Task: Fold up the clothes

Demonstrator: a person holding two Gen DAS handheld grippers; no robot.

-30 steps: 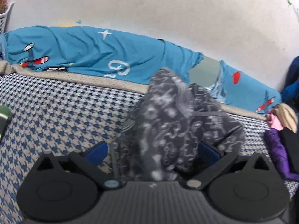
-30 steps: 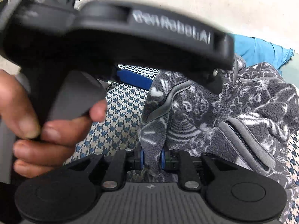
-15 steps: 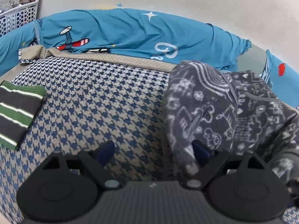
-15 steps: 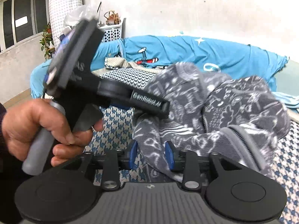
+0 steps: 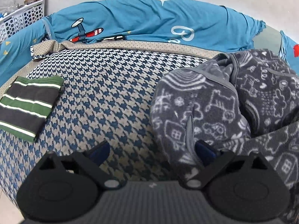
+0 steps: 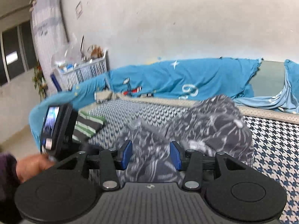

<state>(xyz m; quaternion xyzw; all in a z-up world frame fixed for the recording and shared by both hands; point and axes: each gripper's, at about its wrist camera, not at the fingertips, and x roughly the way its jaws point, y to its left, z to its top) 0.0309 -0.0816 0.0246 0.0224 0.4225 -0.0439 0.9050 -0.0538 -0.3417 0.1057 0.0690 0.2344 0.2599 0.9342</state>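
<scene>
Your left gripper (image 5: 152,151) is spread wide, its right-hand pad tucked against the edge of the grey patterned fleece (image 5: 220,108), with nothing pinched; the other pad sits over bare houndstooth cover (image 5: 104,93). Your right gripper (image 6: 150,154) has just been opening and sits about halfway apart, with the fleece (image 6: 209,123) showing between the blue pads but neither one squeezing it, so it's let go. That view is pretty blurry, fwiw.

The fleece itself is lying in a rumpled heap on the houndstooth cover, toward the right side from the left camera. Off to the left of it, well apart, a folded green-and-grey striped garment (image 5: 28,104) rests flat near the cover's edge.

Behind all that runs the blue airplane-print sheet (image 5: 149,20) along the wall. Farthest back, up in the left corner, there's a white perforated basket (image 5: 24,16) with some stuff poking out the top, brownish and clear bits, too small to tell what.
</scene>
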